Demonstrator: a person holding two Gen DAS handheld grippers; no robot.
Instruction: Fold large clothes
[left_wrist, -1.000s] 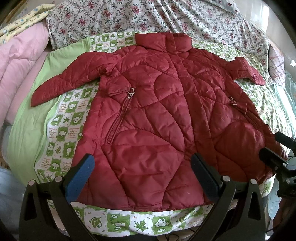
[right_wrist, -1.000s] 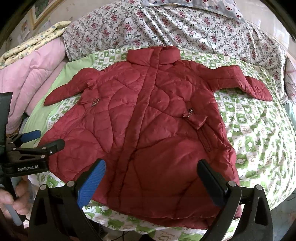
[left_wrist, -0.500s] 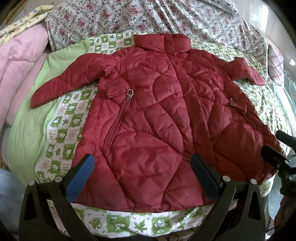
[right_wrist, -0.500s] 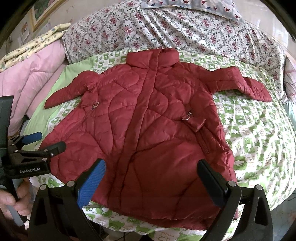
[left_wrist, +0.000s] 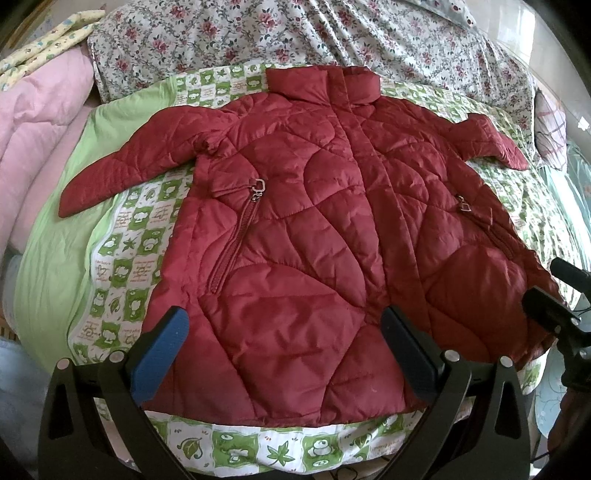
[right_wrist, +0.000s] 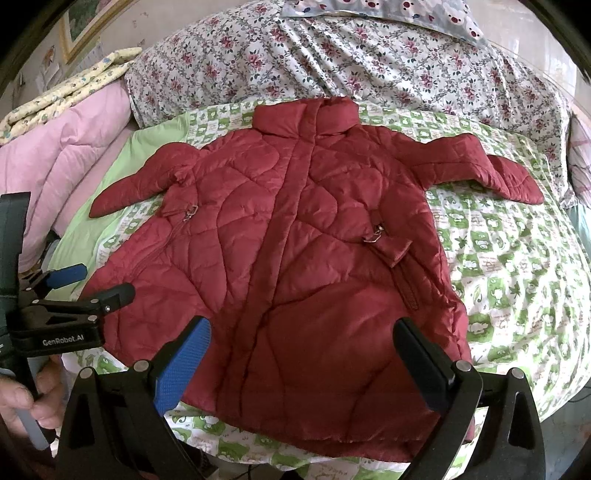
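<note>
A dark red quilted jacket (left_wrist: 314, 229) lies flat and face up on the bed, collar far, hem near, both sleeves spread out to the sides. It also shows in the right wrist view (right_wrist: 295, 251). My left gripper (left_wrist: 284, 332) is open and empty, hovering over the hem's left part. My right gripper (right_wrist: 303, 343) is open and empty over the hem's right part. The left gripper also shows at the left edge of the right wrist view (right_wrist: 88, 284); the right gripper shows at the right edge of the left wrist view (left_wrist: 554, 291).
The jacket rests on a green and white patterned sheet (left_wrist: 129, 258). A floral quilt (right_wrist: 369, 62) is bunched behind the collar. A pink comforter (left_wrist: 33, 140) lies at the left. The bed's near edge runs just under the hem.
Both grippers have drawn slightly nearer to the jacket, which looks a little larger and lower in the views. The jacket itself has not moved.
</note>
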